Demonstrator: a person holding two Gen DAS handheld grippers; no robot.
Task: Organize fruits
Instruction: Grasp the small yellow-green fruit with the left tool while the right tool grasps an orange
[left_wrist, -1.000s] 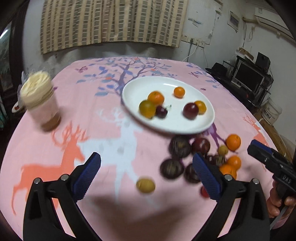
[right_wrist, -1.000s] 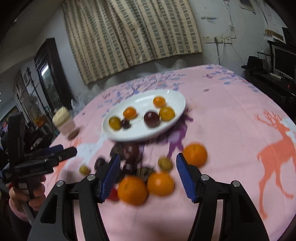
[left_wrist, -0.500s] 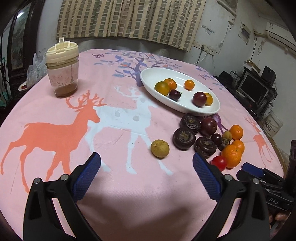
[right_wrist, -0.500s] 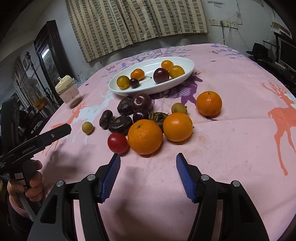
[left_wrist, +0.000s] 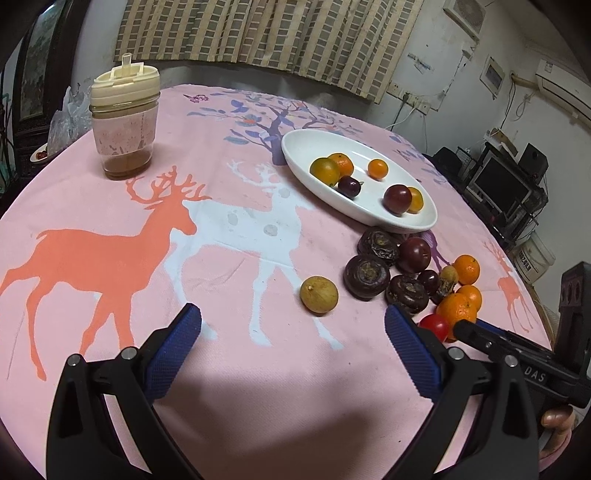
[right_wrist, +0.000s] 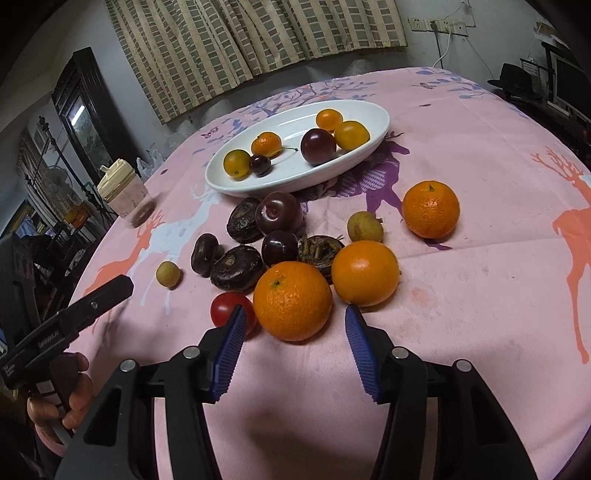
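A white oval plate (right_wrist: 362, 147) (left_wrist: 291, 147) holds several small fruits: oranges, a plum, a cherry. Loose fruit lies in front of it. My right gripper (right_wrist: 293, 317) is open, its jaws just short of a big orange (right_wrist: 291, 301), with a cherry tomato (right_wrist: 227, 308) by the left finger and a second orange (right_wrist: 365, 272) behind the right one. My left gripper (left_wrist: 291, 321) is open and empty, just short of a yellow-brown longan (left_wrist: 318, 294). Dark water chestnuts (left_wrist: 366, 271) and a plum (left_wrist: 414, 252) lie to its right.
A lidded plastic cup (left_wrist: 125, 118) stands at the table's far left. A lone orange (right_wrist: 430, 208) and another longan (right_wrist: 365, 226) lie right of the pile. The pink deer tablecloth (left_wrist: 110, 240) covers the round table. A TV and shelves stand beyond the right edge.
Both grippers have dropped lower and drawn closer to the loose fruit. The right one has neared the big orange. The left view has swung left. No fruit has moved.
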